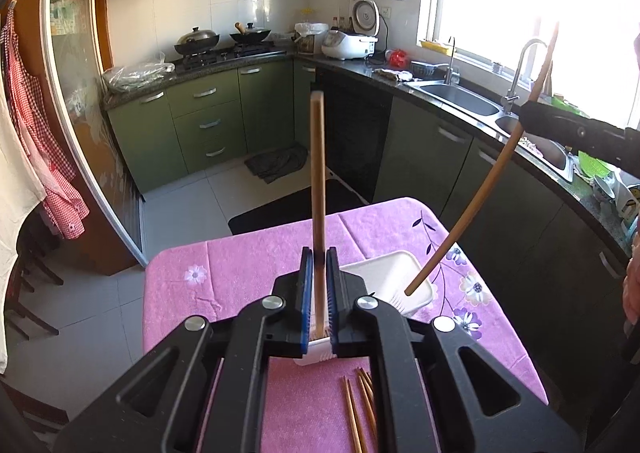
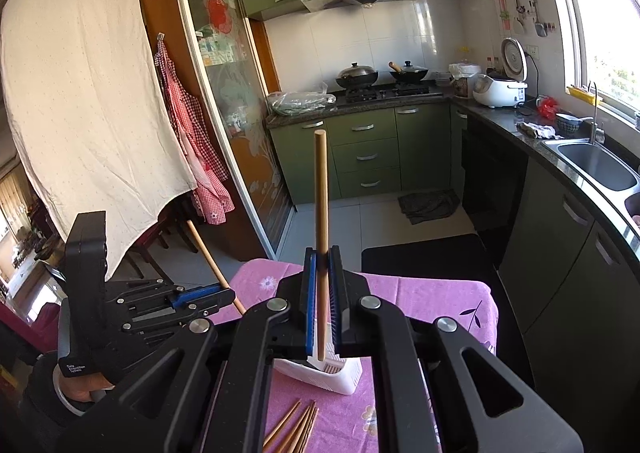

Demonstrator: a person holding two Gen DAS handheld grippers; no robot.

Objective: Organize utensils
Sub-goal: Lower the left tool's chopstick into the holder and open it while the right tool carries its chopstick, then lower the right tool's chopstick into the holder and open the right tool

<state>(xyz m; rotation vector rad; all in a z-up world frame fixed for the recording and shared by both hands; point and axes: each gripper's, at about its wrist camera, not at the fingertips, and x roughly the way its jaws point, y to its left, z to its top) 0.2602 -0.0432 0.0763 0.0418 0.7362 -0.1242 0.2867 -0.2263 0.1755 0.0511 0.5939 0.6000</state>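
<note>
- The left gripper is clenched on a long round wooden chopstick; its long axis runs forward and upward between the blue ribbed pads, away from the camera.
- The right gripper grasps a second smooth wooden chopstick in the same manner, pointing forward and up.
- Both are held above the table with the pink flowered towel-like cloth.
- A white slotted plastic holder lies on the cloth, near the middle.
- A bundle of thin brown chopsticks lies flat at the near edge, pointing towards the holder.
</note>
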